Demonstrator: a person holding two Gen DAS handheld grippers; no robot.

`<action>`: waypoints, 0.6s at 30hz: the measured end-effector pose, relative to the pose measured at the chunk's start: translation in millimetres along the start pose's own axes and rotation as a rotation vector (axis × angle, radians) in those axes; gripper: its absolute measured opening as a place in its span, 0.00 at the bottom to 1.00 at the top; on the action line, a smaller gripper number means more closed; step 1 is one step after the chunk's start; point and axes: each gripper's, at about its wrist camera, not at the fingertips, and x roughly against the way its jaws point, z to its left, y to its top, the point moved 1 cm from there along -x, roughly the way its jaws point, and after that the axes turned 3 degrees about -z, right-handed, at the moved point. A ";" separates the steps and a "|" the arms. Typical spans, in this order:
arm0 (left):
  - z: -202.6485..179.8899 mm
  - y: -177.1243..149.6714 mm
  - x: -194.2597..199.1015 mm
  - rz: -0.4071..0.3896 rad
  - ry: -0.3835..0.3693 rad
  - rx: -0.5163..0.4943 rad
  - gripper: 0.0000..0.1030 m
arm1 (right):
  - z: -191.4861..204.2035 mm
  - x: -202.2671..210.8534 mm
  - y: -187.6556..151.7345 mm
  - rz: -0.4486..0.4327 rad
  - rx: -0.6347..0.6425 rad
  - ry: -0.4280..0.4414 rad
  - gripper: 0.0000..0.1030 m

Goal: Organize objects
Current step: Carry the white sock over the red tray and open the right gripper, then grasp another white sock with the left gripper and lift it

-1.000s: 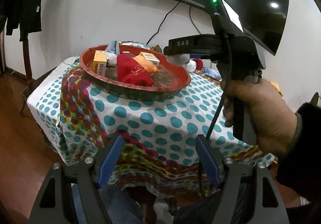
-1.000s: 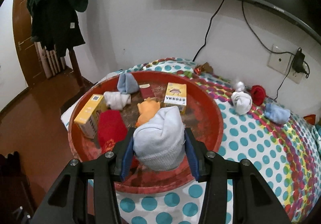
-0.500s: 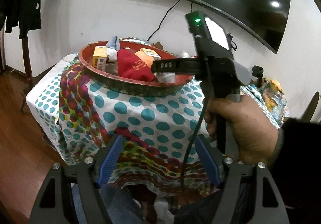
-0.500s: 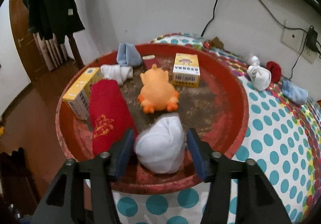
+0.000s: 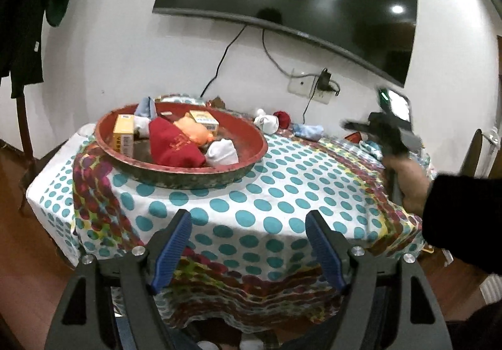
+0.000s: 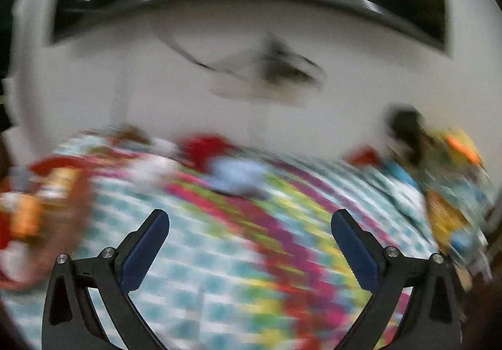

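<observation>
since the earlier frame the right gripper [image 6: 250, 251] has released the white sock [image 5: 222, 153] into the red tray [image 5: 188, 179] and swung right toward the loose socks. both tongs stand apart and empty; the left gripper [image 5: 248, 245] waits short of the table edge.

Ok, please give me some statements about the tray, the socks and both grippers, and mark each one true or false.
1. The white sock lies inside the red tray. True.
2. The right gripper is shut on a sock. False: it is open, nothing between its fingers.
3. The left gripper is open and empty. True.
4. The light blue sock lies in the tray. False: it lies on the tablecloth, beyond the tray.
</observation>
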 end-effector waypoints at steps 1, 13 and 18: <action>-3.4 5.6 -8.8 0.012 -0.002 -0.003 0.75 | -15.3 -7.8 -5.4 0.014 -0.025 -0.022 1.00; -74.9 122.8 -163.3 0.061 0.028 -0.134 0.75 | -90.7 -40.0 -7.2 0.046 -0.284 -0.004 1.00; -100.1 151.1 -253.0 0.153 0.024 -0.161 0.75 | -105.1 -53.6 -12.5 0.098 -0.355 0.011 1.00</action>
